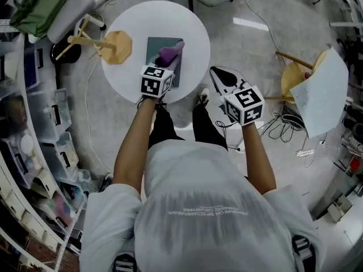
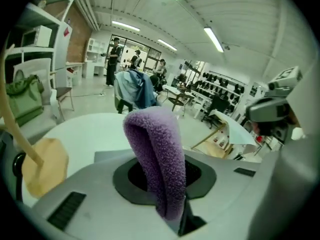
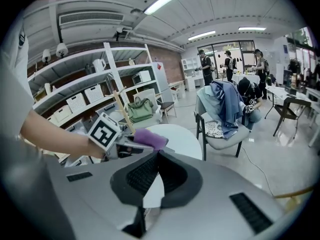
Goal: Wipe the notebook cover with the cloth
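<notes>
A teal-grey notebook [image 1: 160, 50] lies flat on the round white table [image 1: 133, 21], right of centre. My left gripper [image 1: 169, 63] hovers over its near part, shut on a purple fleece cloth [image 1: 172, 51]. In the left gripper view the cloth [image 2: 152, 139] stands up in a folded loop out of the closed jaws of the left gripper [image 2: 166, 184], with the notebook's edge [image 2: 107, 156] just beyond. My right gripper [image 1: 225, 79] hangs off the table's right side over the floor, jaws together with nothing in them. The right gripper view shows the right gripper [image 3: 159, 155] pointing toward the table.
A tan flat piece on a wooden stick [image 1: 116, 47] rests at the table's left edge. Shelving with bins [image 1: 34, 129] lines the left. A wooden stool with a paper sheet [image 1: 317, 92] and cables [image 1: 283, 126] lie on the right. A chair [image 3: 225, 119] stands beyond the table.
</notes>
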